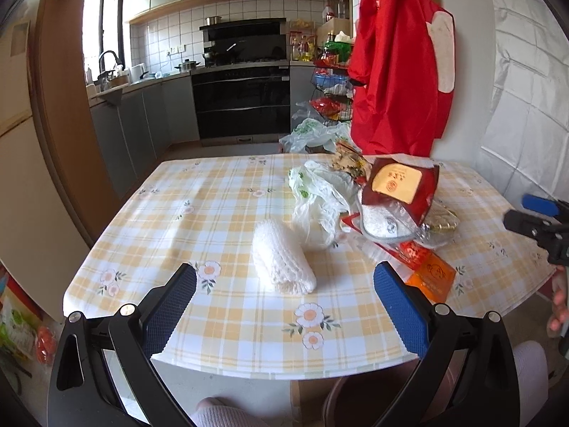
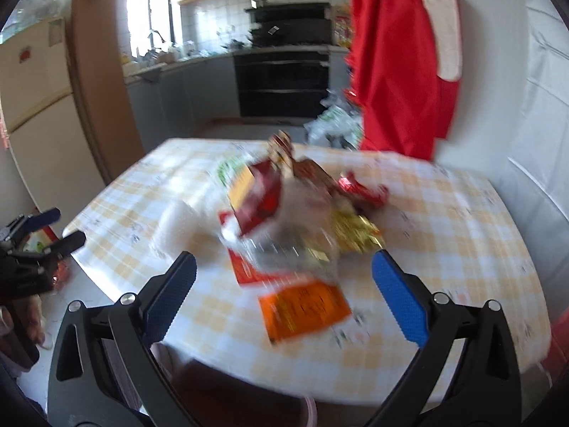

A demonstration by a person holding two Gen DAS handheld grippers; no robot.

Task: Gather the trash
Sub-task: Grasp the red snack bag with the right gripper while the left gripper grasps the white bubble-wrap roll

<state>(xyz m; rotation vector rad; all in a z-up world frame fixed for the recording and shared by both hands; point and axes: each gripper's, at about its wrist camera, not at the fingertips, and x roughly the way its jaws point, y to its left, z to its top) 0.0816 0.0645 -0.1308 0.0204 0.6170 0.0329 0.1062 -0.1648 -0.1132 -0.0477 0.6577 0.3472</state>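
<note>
A pile of trash lies on the checked table [image 1: 220,206]: a white foam net sleeve [image 1: 281,258], a crumpled white plastic bag [image 1: 320,195], a dark red packet [image 1: 398,186], a clear bag [image 1: 384,222] and an orange sachet [image 1: 430,274]. My left gripper [image 1: 284,306] is open and empty, above the near table edge with the foam sleeve just beyond its fingertips. My right gripper [image 2: 284,291] is open and empty, in front of the orange sachet [image 2: 306,306] and the red packet [image 2: 256,195]. The right wrist view is blurred. A gold wrapper [image 2: 355,231] lies to the right.
A red garment [image 1: 398,60] hangs by the wall behind the table's far right. Plastic bags [image 1: 313,135] lie on the floor beyond the table. A black oven [image 1: 242,99] and kitchen counters stand at the back. A brown bin rim [image 2: 249,391] shows below the near table edge.
</note>
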